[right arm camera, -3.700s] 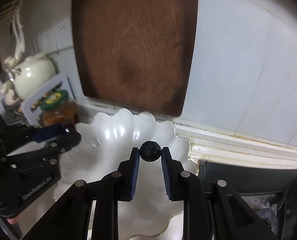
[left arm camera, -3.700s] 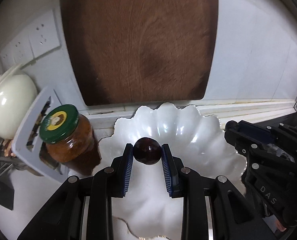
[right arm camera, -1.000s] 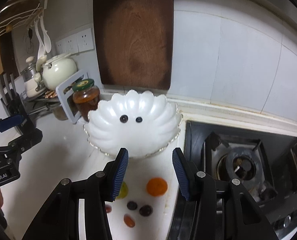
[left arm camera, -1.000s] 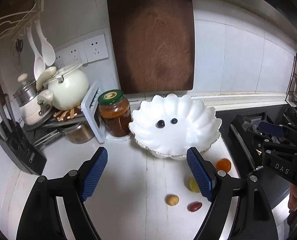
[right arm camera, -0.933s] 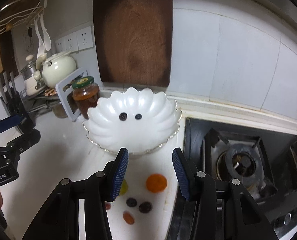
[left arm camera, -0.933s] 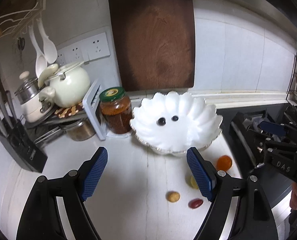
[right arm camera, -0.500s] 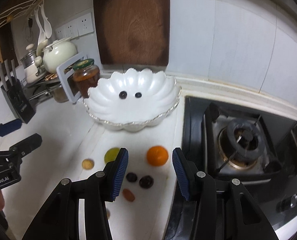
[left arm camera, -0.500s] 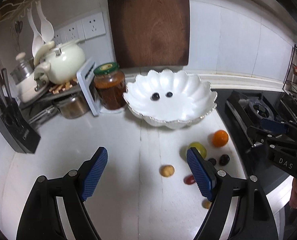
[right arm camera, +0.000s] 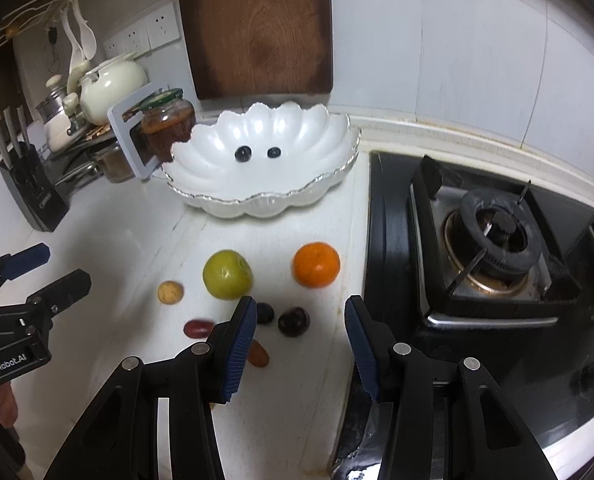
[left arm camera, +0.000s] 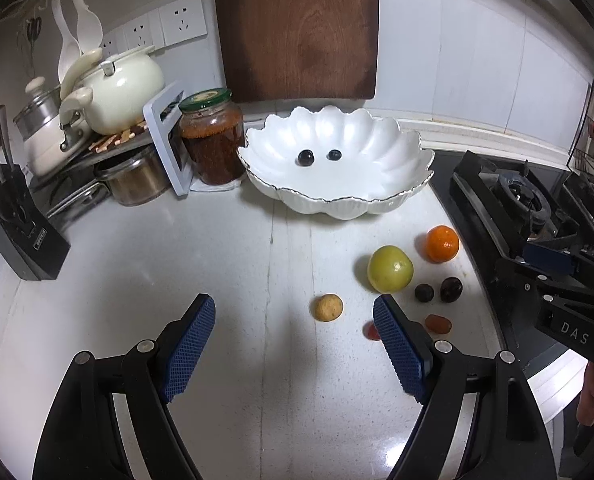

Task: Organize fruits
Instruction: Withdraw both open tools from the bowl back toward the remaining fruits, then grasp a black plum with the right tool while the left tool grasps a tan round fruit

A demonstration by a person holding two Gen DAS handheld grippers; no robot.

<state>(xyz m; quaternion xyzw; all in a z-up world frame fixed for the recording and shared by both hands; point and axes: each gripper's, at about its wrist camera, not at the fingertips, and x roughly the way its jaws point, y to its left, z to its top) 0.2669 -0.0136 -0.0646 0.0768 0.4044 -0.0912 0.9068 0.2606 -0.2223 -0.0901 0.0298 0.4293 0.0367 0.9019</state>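
While my left gripper (left arm camera: 295, 320) hangs over the counter (left arm camera: 217, 264) with fingers wide apart and empty, its view shows the white bowl (left arm camera: 377, 200) at the back edge holding two dark berries (left arm camera: 306, 157). Loose fruit lies near the counter's right edge: a green fruit (left arm camera: 390, 268), an orange (left arm camera: 442, 243) and a small tan fruit (left arm camera: 328, 307).

From the right wrist, my right gripper (right arm camera: 297, 322) is likewise spread and empty, above a dark plum (right arm camera: 293, 321) beside the stove (right arm camera: 493, 248).
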